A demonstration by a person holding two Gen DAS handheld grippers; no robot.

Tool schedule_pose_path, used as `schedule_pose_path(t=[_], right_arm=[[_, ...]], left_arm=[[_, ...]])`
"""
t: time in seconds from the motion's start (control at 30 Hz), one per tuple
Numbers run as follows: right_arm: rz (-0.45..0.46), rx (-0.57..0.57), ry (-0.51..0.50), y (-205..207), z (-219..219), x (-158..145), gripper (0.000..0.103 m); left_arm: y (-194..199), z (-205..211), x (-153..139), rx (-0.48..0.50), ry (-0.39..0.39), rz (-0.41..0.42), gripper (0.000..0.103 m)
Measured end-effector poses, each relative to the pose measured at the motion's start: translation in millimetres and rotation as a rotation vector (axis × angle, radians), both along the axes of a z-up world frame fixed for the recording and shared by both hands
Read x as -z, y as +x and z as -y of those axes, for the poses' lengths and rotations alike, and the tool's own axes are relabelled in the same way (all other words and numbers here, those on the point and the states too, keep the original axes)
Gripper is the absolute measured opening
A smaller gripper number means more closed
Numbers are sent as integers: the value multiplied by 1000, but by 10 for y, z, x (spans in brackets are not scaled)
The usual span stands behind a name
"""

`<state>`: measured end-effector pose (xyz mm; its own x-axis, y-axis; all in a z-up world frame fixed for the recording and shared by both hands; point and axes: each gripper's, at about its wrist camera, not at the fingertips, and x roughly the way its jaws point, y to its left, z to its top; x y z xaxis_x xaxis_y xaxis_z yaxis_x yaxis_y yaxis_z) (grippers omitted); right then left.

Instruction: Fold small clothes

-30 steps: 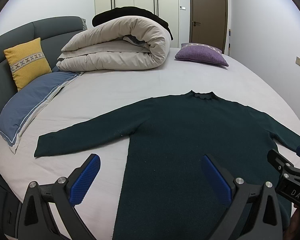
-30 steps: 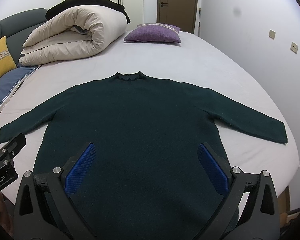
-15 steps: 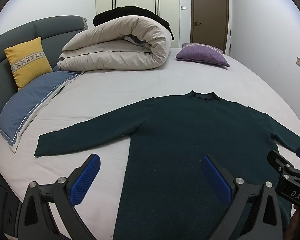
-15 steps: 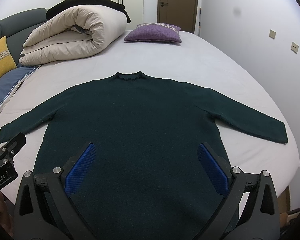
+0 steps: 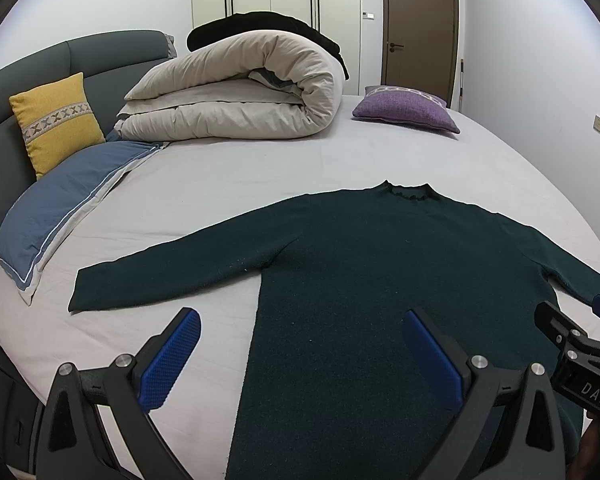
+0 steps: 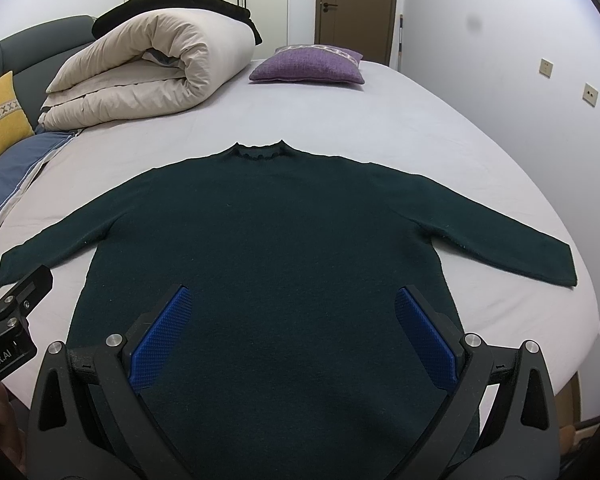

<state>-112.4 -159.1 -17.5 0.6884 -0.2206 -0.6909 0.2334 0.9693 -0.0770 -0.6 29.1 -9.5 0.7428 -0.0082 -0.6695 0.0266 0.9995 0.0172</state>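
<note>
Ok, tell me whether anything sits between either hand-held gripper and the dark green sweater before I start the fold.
Nothing visible does. The dark green sweater lies flat on the bed, directly ahead of the open left hand-held gripper and right hand-held gripper. The rolled duvet and purple cushion lie well beyond its collar.

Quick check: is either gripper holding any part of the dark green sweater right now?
Nothing is held. The left gripper and right gripper are both open above the dark green knit sweater, which lies flat on the bed, sleeves spread.
</note>
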Motion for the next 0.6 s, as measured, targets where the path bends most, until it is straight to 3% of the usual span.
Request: schedule_pose_path(t=[0.5,0.6], right_arm=[[-6,-1,12,2,-8,20,103],[1,9,95,-18,174,66,103]], left_arm=[[18,19,42,-22,-16,-22,103],[-1,55,74,-11,-39,-22,103]])
